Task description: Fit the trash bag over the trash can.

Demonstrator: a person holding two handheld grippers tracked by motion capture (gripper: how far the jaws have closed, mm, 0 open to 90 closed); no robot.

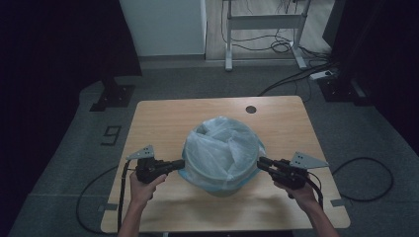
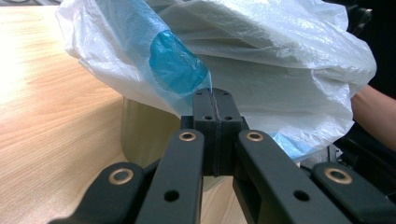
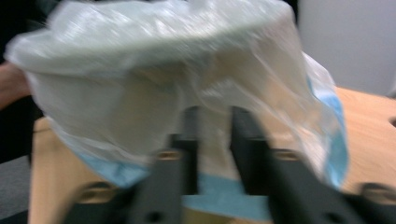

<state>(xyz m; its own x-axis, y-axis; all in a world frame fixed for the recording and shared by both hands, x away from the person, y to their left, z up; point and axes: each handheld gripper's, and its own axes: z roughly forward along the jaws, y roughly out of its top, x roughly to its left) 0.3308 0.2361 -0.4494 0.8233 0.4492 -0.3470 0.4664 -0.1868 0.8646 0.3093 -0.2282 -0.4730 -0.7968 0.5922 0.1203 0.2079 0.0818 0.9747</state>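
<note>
- Between the two grippers, at the middle of the wooden table [image 1: 163, 116], stands a pale bin [image 2: 140, 130] lined with a translucent white plastic bag [image 1: 222, 148] that has a blue edge.
- The left gripper [image 1: 179, 164] sits at the bag's left side, level with its lower skirt, pointing inward toward the bin.
- In the left gripper view, the left gripper [image 2: 215, 100] has its jaws fully together, pads meeting along a single seam.
- A thin fold of the bag's film runs down into that seam at the tips; the blue patch of the bag [image 2: 177, 63] lies just above and to the left of the jaws.
- The bin wall shows just beyond and below the left jaw tips, under the bag's overhang.
- The right gripper [image 1: 263, 164] sits at the bag's right side, opposite the left one, tips touching the film.
- In the right gripper view, which is blurred, the right gripper [image 3: 214, 114] has its jaws partly apart, with a narrow gap.
- Bag film [image 3: 177, 70] hangs across and between those jaws; whether the pads press on it cannot be told from the blur.
- The blue edge of the bag [image 3: 233, 198] crosses low between the right jaws.
- Each gripper is carried in a hand: left hand [image 1: 143, 190], right hand [image 1: 301, 192].
</note>
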